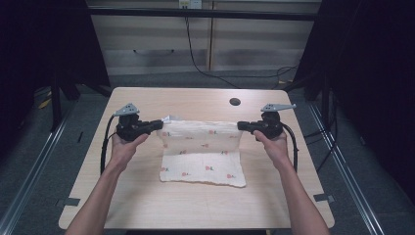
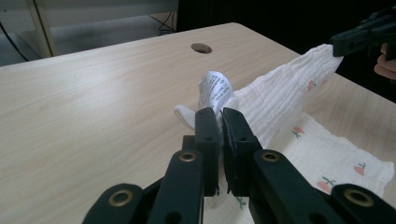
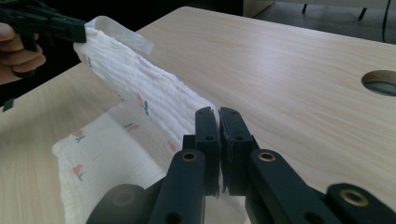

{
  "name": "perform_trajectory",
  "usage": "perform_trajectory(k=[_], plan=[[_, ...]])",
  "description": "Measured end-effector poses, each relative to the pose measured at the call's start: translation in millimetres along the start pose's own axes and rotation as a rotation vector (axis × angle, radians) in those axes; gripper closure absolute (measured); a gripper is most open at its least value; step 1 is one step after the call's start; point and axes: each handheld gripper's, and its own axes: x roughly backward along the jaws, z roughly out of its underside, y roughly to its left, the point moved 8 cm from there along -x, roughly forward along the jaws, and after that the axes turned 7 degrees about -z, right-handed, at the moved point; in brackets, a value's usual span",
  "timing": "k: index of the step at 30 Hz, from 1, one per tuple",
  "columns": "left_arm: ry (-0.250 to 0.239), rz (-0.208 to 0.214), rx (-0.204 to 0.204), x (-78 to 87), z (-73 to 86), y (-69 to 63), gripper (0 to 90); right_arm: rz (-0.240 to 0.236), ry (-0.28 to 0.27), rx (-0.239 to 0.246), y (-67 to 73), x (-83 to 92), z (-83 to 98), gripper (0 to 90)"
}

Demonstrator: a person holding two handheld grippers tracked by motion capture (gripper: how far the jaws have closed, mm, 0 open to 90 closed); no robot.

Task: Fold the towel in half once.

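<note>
a pale wooden table (image 1: 147, 196) carries a white cloth (image 1: 203, 161) printed with small red fruit, its near part lying flat at the middle while the far edge is lifted and stretched between my hands. my left gripper (image 1: 157, 125) is clamped on the cloth's far left corner, my right gripper (image 1: 241, 126) on its far right corner. a printed care label (image 2: 215, 88) sticks up just past my left gripper. a round hole (image 1: 235, 102) sits near the table's far edge.

Even overhead light on the table (image 1: 147, 196), dark surroundings, mild glare, soft focus.
</note>
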Motion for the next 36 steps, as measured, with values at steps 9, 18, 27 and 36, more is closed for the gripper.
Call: perform_trajectory(k=[9, 18, 27, 36], plan=[[-0.001, 0.022, -0.022, 15.0, 20.3, -15.6, 85.7, -0.023, 0.021, 0.037, 18.7, 5.7, 16.8, 87.4], [0.034, 0.044, -0.001, 16.5, 49.8, -29.4, 85.7, -0.044, 0.053, 0.056, 36.6, 12.2, 40.6, 87.4], [0.062, 0.036, -0.077, 27.4, 63.4, -46.2, 85.7, -0.042, 0.113, 0.057, 49.4, 14.2, 73.4, 87.3], [0.109, 0.057, -0.060, 27.9, 87.5, -46.6, 85.5, -0.053, 0.133, 0.041, 59.5, 10.7, 100.4, 87.2]])
